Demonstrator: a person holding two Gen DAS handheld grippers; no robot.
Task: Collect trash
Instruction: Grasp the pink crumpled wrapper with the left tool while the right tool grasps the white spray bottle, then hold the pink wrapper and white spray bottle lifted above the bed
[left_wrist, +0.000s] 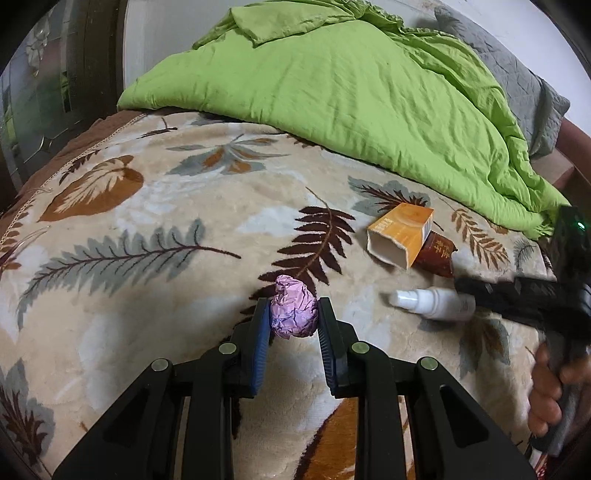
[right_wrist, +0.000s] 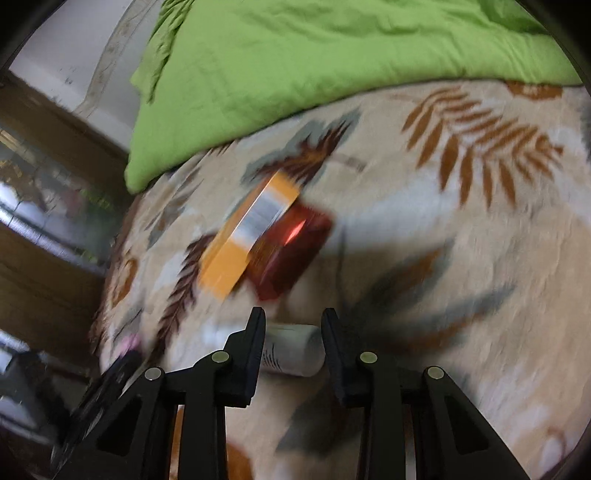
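Note:
A crumpled pink paper ball (left_wrist: 293, 313) sits between the fingers of my left gripper (left_wrist: 293, 314), which is shut on it just over the leaf-patterned blanket (left_wrist: 155, 206). A white spray bottle (left_wrist: 432, 303) lies on the blanket to the right; in the right wrist view the bottle (right_wrist: 291, 352) lies between the fingers of my right gripper (right_wrist: 293, 325), which touch its sides. An open orange carton (left_wrist: 400, 234) leans on a dark red packet (left_wrist: 437, 254) beyond the bottle. The right wrist view is blurred; the carton (right_wrist: 247, 236) and red packet (right_wrist: 291, 251) lie ahead.
A bunched green duvet (left_wrist: 332, 96) covers the far half of the bed and also shows in the right wrist view (right_wrist: 314, 59). A grey quilt (left_wrist: 524, 81) lies at the far right. Wooden furniture with glass (right_wrist: 44, 206) stands left of the bed.

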